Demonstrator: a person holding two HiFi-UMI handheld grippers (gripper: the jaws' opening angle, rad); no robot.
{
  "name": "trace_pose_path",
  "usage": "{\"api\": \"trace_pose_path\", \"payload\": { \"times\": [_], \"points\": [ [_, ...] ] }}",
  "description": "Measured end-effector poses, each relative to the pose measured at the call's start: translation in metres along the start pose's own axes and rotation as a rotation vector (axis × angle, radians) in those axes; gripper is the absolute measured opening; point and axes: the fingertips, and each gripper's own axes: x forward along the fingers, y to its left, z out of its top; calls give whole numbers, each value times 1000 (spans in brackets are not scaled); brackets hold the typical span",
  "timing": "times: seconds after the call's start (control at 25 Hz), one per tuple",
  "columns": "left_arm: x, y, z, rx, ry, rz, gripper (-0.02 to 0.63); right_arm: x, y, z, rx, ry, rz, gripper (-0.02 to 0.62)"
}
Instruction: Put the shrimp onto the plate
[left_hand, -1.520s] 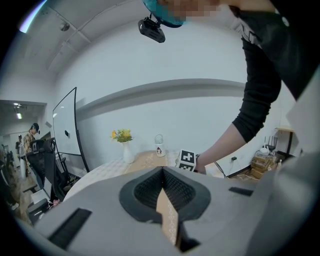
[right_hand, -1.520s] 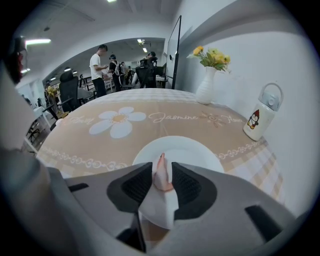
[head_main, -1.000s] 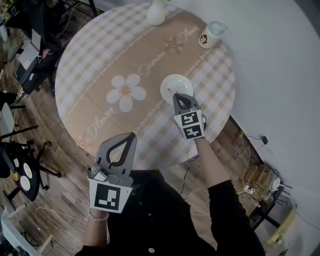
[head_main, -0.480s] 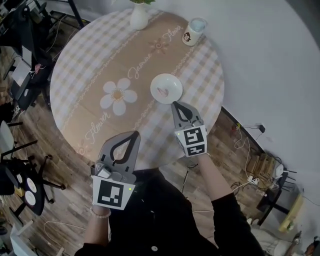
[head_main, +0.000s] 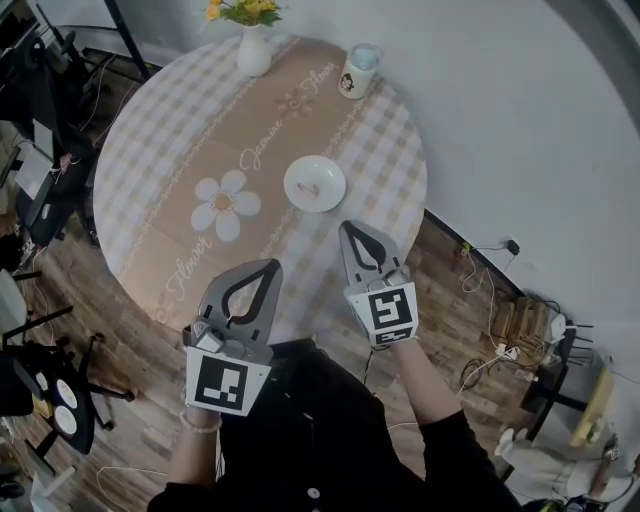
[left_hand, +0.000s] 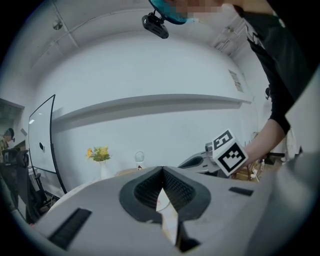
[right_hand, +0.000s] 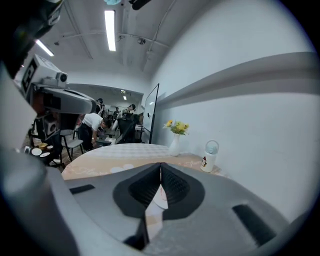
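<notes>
Ahead of both jaws in the head view, the shrimp (head_main: 309, 188) lies on the plate (head_main: 328, 172) on the table (head_main: 170, 130), nearer the right gripper (head_main: 346, 228) than the left gripper (head_main: 270, 266). Left gripper view shows its jaws meeting at the tips with nothing between. Right gripper view shows the same, empty, likely because the shrimp is already delivered.

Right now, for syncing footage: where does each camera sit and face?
Head view: on the head, looking down at table, plate, left gripper, right gripper, forearms.
Left gripper view: rides it, facing vase past shut jaws; right forearm shows.
Right gripper view: rides it, facing vase and bottle past shut jaws.
Both gripper views share the vase.
</notes>
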Motion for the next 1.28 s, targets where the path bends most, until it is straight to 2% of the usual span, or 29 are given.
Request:
{"api": "trace_pose_path", "payload": {
  "times": [0.28,0.6,0.8,1.28],
  "points": [
    [-1,-11,21,48,-26,-35,0,-46,-8,37,-2,-109,-93,2],
    [1,-16,41,78,-69,-58,0,-83,-7,68,-21,-152,-138,2],
    [1,-17,41,88,-68,-66,0,-100,-9,76,-10,-180,-178,2],
    [-2,-20,43,95,-69,-79,0,-121,-5,86,-63,-193,-208,2]
  ]
}}
